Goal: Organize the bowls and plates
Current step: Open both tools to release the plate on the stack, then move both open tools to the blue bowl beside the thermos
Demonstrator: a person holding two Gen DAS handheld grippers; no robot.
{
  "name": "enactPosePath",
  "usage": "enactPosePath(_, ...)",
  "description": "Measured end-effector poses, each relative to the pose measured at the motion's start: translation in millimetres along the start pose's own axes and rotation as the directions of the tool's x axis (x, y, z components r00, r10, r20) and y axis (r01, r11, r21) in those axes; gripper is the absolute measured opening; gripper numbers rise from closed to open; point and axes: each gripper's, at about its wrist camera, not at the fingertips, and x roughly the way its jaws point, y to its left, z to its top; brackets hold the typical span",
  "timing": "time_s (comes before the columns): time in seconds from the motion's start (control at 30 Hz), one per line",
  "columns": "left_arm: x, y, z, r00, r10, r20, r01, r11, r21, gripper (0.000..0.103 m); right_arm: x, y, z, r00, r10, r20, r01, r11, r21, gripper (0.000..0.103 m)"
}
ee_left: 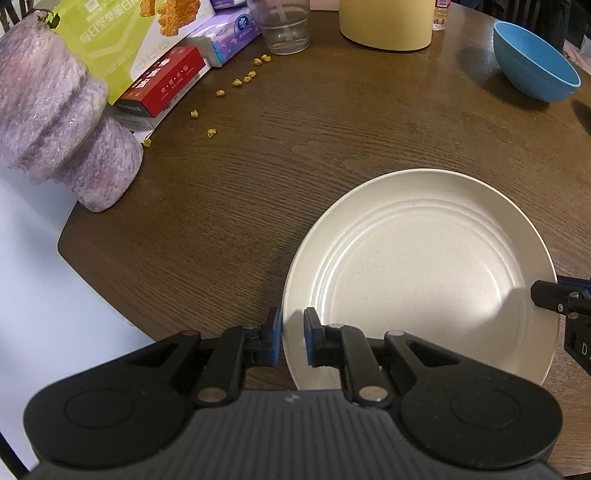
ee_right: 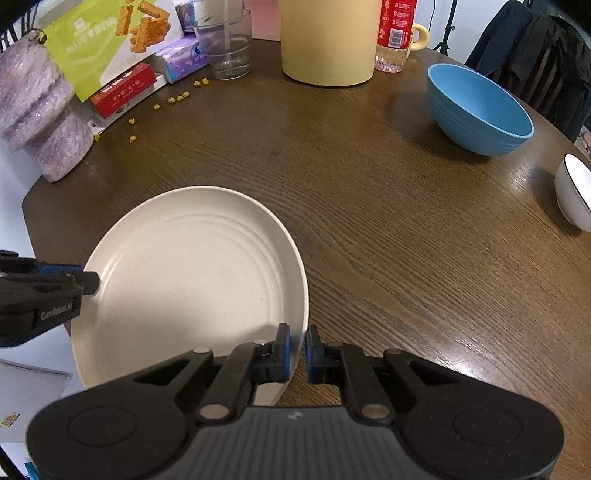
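A cream plate [ee_left: 424, 273] sits near the front of the brown wooden table [ee_left: 295, 155]; it also shows in the right wrist view [ee_right: 192, 280]. My left gripper [ee_left: 293, 341] is shut on the plate's left rim. My right gripper [ee_right: 296, 350] is shut on the plate's right rim, and shows at the right edge of the left wrist view [ee_left: 554, 295]. The left gripper shows at the left of the right wrist view [ee_right: 86, 282]. A blue bowl [ee_right: 480, 110] stands at the far right. A white bowl [ee_right: 574, 192] stands at the right edge.
A purple fuzzy vase [ee_left: 55, 118], snack boxes [ee_left: 122, 48], a red box [ee_left: 162, 81], tissue packs [ee_left: 229, 37], a glass [ee_left: 284, 26] and a yellow canister [ee_right: 328, 40] line the table's back and left. A red-labelled bottle [ee_right: 395, 33] stands behind. Small yellow bits [ee_left: 240, 81] are scattered.
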Motion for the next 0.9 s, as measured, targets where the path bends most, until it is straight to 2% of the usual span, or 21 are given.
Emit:
enactPosePath(0.27, 1, -2, 0, 1.0, 0.002, 0.001, -0.002, 1.0, -0.003, 0.013, 2, -1, 0, 1.0, 0.001, -0.004, -0.001, 1.0, -0.006, 0.009)
enactPosePath(0.37, 1, 2, -1, 1.0, -0.017, -0.001, 0.017, 0.999, -0.03, 0.016, 4, -4, 0, 1.0, 0.021, -0.013, -0.02, 1.0, 0.015, 0.013)
enactPosePath(0.4, 0, 5, -2, 1.0, -0.028, -0.003, 0.028, 0.998, -0.049, 0.028, 3, -5, 0, 0.999, 0.033, -0.012, -0.033, 0.999, 0.025, 0.028)
enactPosePath(0.43, 0, 9, -3, 0.999, -0.04, -0.002, 0.04, 0.997, -0.062, 0.039, 1, -7, -1, 0.999, 0.044, -0.008, -0.044, 0.998, 0.036, 0.049)
enactPosePath(0.47, -3, 13, -5, 0.999, -0.049, 0.008, 0.05, 0.996, -0.075, 0.061, -2, -10, -2, 0.998, 0.055, 0.005, -0.056, 0.997, 0.046, 0.057)
enactPosePath(0.5, -7, 16, -7, 0.998, -0.057, 0.027, 0.059, 0.995, -0.085, 0.072, -5, -12, -3, 0.998, 0.063, 0.016, -0.064, 0.997, 0.052, 0.064)
enactPosePath(0.57, -16, 22, -10, 0.996, -0.074, 0.059, 0.079, 0.992, -0.097, 0.081, -13, -16, -5, 0.997, 0.076, 0.034, -0.078, 0.995, 0.067, 0.067)
enactPosePath(0.63, -22, 27, -13, 0.993, -0.088, 0.083, 0.097, 0.989, -0.109, 0.096, -20, -22, -9, 0.995, 0.084, 0.051, -0.089, 0.992, 0.092, 0.087)
enactPosePath(0.67, -27, 30, -15, 0.99, -0.093, 0.103, 0.105, 0.988, -0.114, 0.103, -25, -24, -12, 0.994, 0.094, 0.063, -0.1, 0.989, 0.104, 0.09)
enactPosePath(0.8, -45, 37, -23, 0.977, -0.13, 0.168, 0.15, 0.982, -0.115, 0.103, -41, -29, -22, 0.99, 0.103, 0.093, -0.115, 0.983, 0.14, 0.103)
enactPosePath(0.9, -58, 40, -29, 0.967, -0.157, 0.199, 0.181, 0.978, -0.107, 0.103, -53, -29, -31, 0.99, 0.094, 0.107, -0.11, 0.982, 0.156, 0.103)
